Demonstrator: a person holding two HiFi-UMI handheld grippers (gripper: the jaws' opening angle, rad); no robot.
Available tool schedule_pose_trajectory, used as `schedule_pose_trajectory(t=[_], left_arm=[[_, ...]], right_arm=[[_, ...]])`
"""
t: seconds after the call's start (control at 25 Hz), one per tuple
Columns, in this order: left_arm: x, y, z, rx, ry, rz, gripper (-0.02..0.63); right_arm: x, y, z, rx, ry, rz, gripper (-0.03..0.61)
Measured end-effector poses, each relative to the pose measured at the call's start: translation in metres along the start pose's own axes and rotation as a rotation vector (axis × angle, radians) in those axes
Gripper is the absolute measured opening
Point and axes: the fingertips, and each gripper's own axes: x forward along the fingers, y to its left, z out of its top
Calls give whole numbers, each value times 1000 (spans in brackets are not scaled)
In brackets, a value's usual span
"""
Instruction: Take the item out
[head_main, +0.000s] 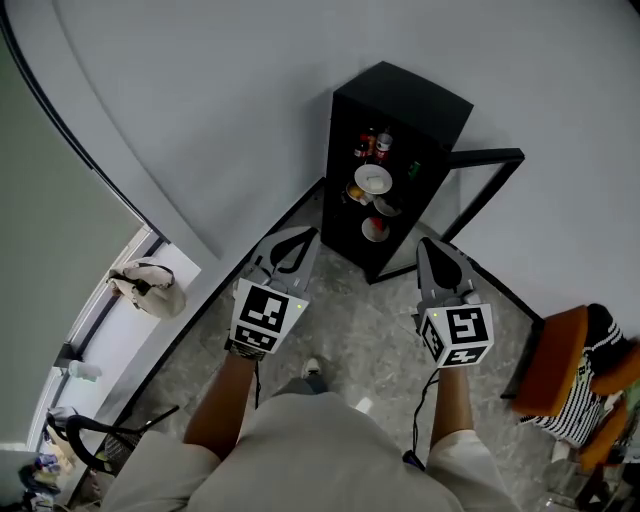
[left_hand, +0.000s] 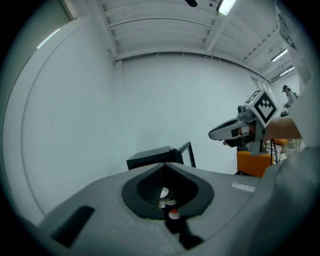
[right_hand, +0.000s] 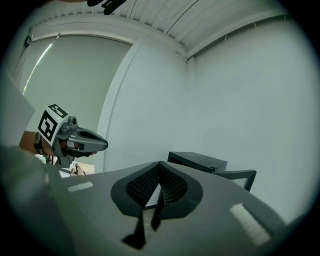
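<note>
Left fingers (left_hand: 146, 184): closed, tips meeting, nothing gripped between them.
Right fingers (right_hand: 173, 186): pressed together, likewise empty.
Left gripper (head_main: 298, 240): you hold it above the grey marbled floor (head_main: 350, 330), tips aimed at the lower left corner of the cabinet, near it but not touching.
Right gripper (head_main: 432, 248): level with the left one and well apart from it, tips just in front of the cabinet's base.
Cabinet (head_main: 400, 100): black, upright against the white wall, its front open toward you.
Door (head_main: 487, 156): dark-framed, swung out to your right.
Item: inside the cabinet, on the shelves; neither gripper touches anything there.
Top shelf: bottles (head_main: 371, 145), small, with red on them.
Middle shelf: white plate (head_main: 373, 180), with something yellow just beside it at the left.
Lower shelf: red-and-white bowl (head_main: 375, 229).
Right of you: orange chair (head_main: 555, 365) with striped cloth (head_main: 590, 400) on it.
Left of you: pale bag (head_main: 148, 285) beyond the dark floor edge.
</note>
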Motion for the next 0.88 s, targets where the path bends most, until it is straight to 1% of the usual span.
schedule_pose_trajectory(t=[0.24, 0.4, 0.56, 0.72, 0.88], left_arm=[[35, 27, -13, -3, 17, -20, 5], [54, 39, -17, 14, 28, -48, 5], [71, 52, -24, 21, 36, -84, 5], [86, 66, -30, 7, 36, -75, 5], [100, 73, -48, -21, 53, -43, 5]], right_arm=[[48, -13, -17, -42, 57, -19, 8], [75, -21, -32, -80, 107, -42, 8], [98, -26, -41, -102, 127, -42, 8], [120, -31, -49, -100, 140, -20, 8], [149, -36, -66, -102, 164, 15, 26]])
